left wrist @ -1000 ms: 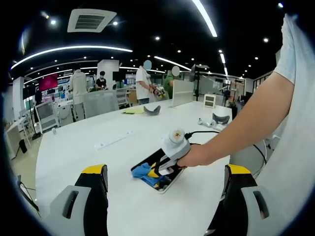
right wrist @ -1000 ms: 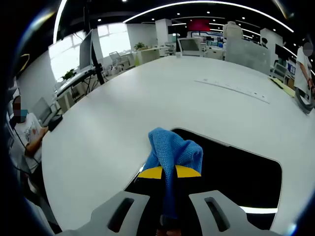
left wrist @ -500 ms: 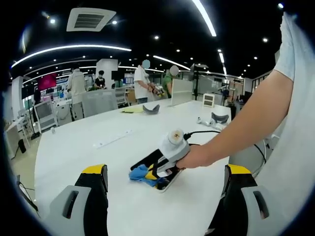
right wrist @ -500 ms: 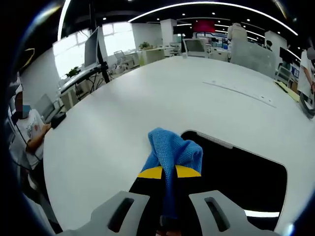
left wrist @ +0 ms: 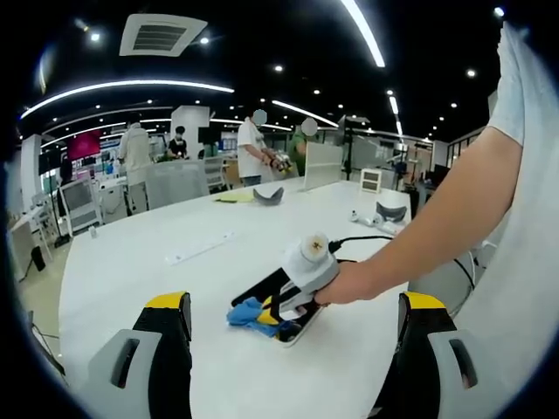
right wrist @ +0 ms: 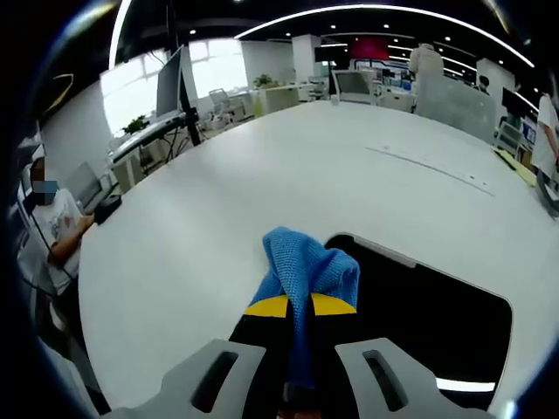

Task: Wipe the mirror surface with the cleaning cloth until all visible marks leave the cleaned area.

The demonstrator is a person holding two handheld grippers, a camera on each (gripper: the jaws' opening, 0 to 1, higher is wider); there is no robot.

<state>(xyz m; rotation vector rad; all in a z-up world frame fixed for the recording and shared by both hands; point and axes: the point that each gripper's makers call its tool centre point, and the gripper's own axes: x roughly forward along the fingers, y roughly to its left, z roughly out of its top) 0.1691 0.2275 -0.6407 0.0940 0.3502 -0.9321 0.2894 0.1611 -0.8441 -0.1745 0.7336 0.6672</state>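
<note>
From my left gripper view, my left gripper (left wrist: 284, 349) is just hanging back above the white table (left wrist: 131, 262) with its jaws spread wide and nothing between them, parked out of the way so the other hand has room to work. Ahead I can see my right hand (left wrist: 345, 284) wrapped around the right gripper (left wrist: 284, 312), forearm reaching in from the right and angled down, pressing the blue cleaning cloth (left wrist: 247, 312) onto the near end of the mirror (left wrist: 271, 288), which lies flat on the table. Low angle makes sense to me, it keeps the cloth flat on the glass. In the right gripper view the right gripper (right wrist: 300, 307) has its yellow-tipped jaws pinched tight on the cloth (right wrist: 306, 271), a bunched wad sticking out past the tips and sitting over the mirror's (right wrist: 428, 323) corner edge, half on glass, half over the table (right wrist: 218, 201) I think. The glass reads as plain black here, so I honestly can't tell if any marks are left.
</note>
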